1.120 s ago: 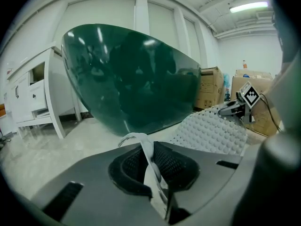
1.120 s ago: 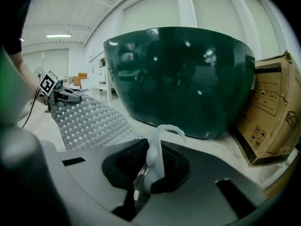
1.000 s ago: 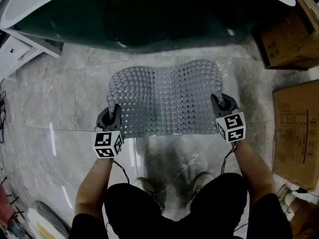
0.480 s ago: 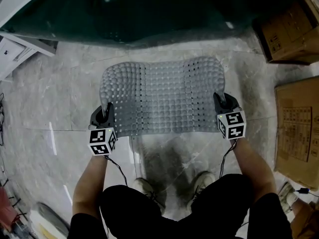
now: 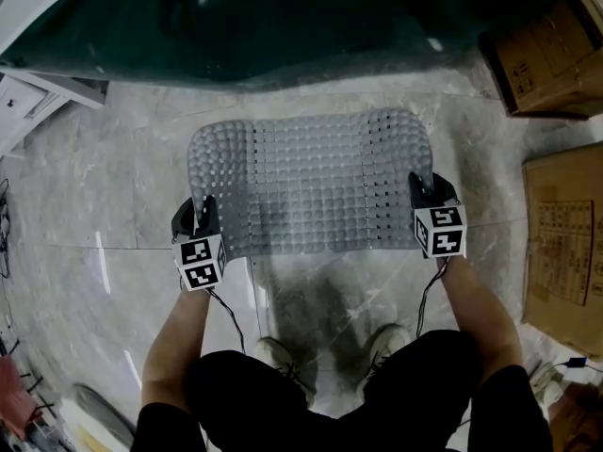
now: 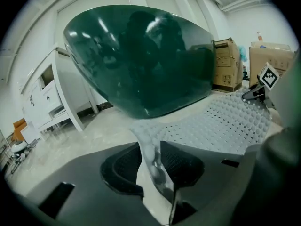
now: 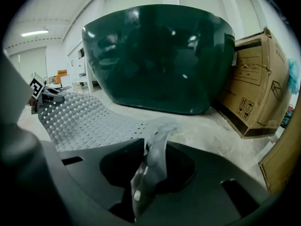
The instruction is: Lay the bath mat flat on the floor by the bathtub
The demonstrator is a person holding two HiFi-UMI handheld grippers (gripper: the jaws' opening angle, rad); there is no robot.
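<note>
- The bath mat (image 5: pixel 306 182) lies spread on the marble floor (image 5: pixel 94 186) just in front of the dark green bathtub (image 5: pixel 264 26). Its far edge is near the tub's base, not touching it as far as I can see.
- My left gripper (image 5: pixel 198 217) is at the mat corner farthest from the tub on the left. Its jaws have just been opening and now stand released. In the left gripper view the mat's edge still stands between the pads with a gap beside it.
- My right gripper (image 5: pixel 426 191) is at the matching corner on the right. Its jaws have also just been opening and are slack, and a curled flap of mat rises between them.
- Both held corners lift slightly off the floor. The rest of the mat toward the tub looks flat.
- Cardboard boxes (image 5: pixel 542 55) stand to the right of the tub, and a white cabinet (image 5: pixel 28 97) stands at its left end.
</note>
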